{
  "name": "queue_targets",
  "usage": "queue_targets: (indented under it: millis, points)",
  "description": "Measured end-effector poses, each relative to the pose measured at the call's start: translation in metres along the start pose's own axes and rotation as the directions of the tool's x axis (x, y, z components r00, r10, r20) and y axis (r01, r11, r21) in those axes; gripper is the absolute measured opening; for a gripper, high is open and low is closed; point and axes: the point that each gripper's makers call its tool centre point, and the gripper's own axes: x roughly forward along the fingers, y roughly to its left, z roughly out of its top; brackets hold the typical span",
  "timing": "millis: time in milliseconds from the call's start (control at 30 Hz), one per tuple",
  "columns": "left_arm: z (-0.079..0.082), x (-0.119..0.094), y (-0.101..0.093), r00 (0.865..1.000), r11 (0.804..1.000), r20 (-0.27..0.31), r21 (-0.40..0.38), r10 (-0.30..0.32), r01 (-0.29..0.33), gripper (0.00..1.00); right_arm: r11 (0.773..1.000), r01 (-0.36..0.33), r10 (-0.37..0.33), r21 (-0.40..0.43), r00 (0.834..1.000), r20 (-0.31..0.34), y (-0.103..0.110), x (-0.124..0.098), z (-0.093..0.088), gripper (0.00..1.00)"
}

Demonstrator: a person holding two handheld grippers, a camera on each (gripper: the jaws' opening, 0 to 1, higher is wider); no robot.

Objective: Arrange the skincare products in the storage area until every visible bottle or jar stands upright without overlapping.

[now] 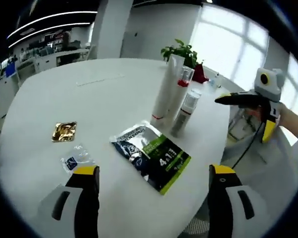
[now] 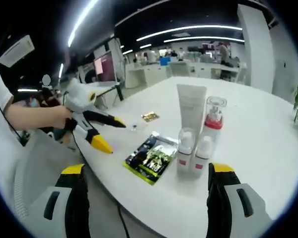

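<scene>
Several skincare containers stand upright in a tight cluster on the white round table [image 1: 104, 99]: a tall white tube [image 1: 164, 94], a clear bottle with a red collar [image 1: 183, 82] and a small pump bottle [image 1: 185, 113]. In the right gripper view the same tube [image 2: 191, 106], red-collared bottle [image 2: 213, 121] and two small pump bottles [image 2: 185, 151] stand just ahead. A black and green sachet pack [image 1: 151, 156] [image 2: 151, 156] lies flat. My left gripper [image 1: 154, 173] is open above the table's near edge, nothing between its jaws. My right gripper [image 2: 149, 171] is open and empty too.
A gold sachet [image 1: 64, 131] and a small clear sachet [image 1: 77, 159] lie left of the pack. A potted plant [image 1: 181, 49] stands behind the bottles. The right gripper [image 1: 243, 115] hangs off the table's right edge; the left gripper [image 2: 111, 134] is held by a hand.
</scene>
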Motion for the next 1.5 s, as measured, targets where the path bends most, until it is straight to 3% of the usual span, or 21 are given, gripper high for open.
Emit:
queue_targets:
  millis: [133,433,667,867,1100,1200,1500]
  points:
    - [-0.004,-0.015,0.003,1.000,0.998,0.013,-0.057,0.026,-0.025,0.99,1.000,0.016,-0.016,-0.008,1.000,-0.001,-0.003,-0.002,0.001,1.00]
    - [-0.011,-0.051,-0.001,0.995,0.986,0.071,-0.161,0.064,-0.052,0.99,0.999,0.042,-0.042,0.013,0.999,0.011,-0.009,-0.001,0.000,1.00]
    - [0.001,-0.076,-0.011,0.984,0.977,0.143,-0.195,0.110,-0.081,0.99,1.000,0.023,-0.023,0.000,1.000,-0.007,-0.004,0.000,-0.003,1.00]
    - [0.005,-0.095,-0.011,0.962,0.964,0.181,-0.208,0.203,-0.164,0.99,1.000,0.015,-0.015,-0.020,1.000,-0.013,-0.002,0.001,-0.003,1.00]
    - [-0.015,-0.099,0.000,0.952,0.946,0.114,-0.199,0.282,-0.256,0.99,1.000,0.004,-0.004,-0.028,1.000,-0.001,0.001,0.001,-0.001,1.00]
    - [-0.007,-0.104,0.015,0.917,0.919,0.135,-0.179,0.376,-0.351,0.99,1.000,-0.002,0.002,-0.025,1.000,0.007,0.002,0.001,0.000,1.00]
    - [-0.008,-0.107,0.019,0.900,0.901,0.136,-0.201,0.414,-0.385,0.99,0.998,-0.023,0.023,-0.054,1.000,0.006,0.007,0.002,0.001,0.99]
